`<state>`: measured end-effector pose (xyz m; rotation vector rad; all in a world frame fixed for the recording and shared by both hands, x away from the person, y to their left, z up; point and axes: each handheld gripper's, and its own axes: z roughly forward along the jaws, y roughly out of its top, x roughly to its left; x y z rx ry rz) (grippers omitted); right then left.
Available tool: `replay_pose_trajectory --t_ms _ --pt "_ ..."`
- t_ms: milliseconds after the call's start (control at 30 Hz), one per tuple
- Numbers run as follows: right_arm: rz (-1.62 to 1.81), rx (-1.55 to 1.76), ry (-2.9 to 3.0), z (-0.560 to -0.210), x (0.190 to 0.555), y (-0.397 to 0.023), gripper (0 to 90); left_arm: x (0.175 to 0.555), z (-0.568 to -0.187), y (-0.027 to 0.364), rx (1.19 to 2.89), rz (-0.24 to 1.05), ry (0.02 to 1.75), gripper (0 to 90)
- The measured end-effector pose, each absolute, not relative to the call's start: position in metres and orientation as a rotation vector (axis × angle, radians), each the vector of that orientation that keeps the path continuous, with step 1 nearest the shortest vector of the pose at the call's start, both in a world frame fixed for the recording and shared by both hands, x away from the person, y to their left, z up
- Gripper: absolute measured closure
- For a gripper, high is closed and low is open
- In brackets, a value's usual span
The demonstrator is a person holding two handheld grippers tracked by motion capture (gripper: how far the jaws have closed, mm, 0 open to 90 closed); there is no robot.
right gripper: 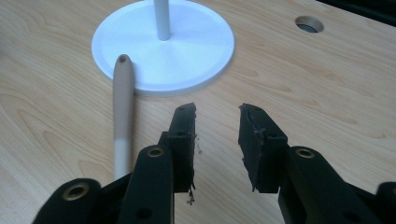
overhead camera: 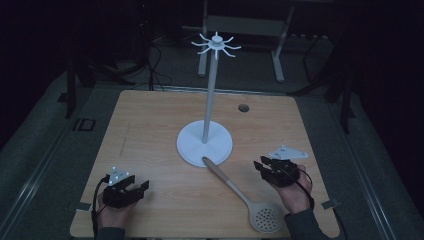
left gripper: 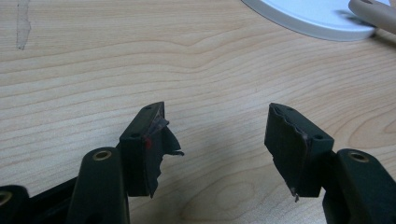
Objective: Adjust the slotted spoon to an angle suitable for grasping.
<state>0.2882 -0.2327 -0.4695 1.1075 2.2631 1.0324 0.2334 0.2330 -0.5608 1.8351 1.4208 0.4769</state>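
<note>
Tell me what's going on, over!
Left gripper open, empty, over bare table. Right gripper open, empty, beside the spoon. Spoon flat, handle tip on the stand base. Nothing in the way.

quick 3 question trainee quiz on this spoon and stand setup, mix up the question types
1. True or false: the slotted spoon hangs from a hook on the stand.
2. The spoon's handle tip rests on: A) bare table B) the stand's white base C) a gripper
3. What do the right gripper and the left gripper hold?

Key: 1 false, it lies on the table. 2 B. 3 Nothing; both are open, with only table between the jaws.
</note>
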Motion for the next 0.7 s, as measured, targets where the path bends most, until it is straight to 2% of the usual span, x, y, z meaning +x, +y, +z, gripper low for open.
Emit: replay_pose_trajectory --t_ms 700 --pt "0.972 1.06 2.385 -0.461 0.311 -0.2 61.0 0.233 -0.561 0.235 1.831 0.479 1.419 39.2"
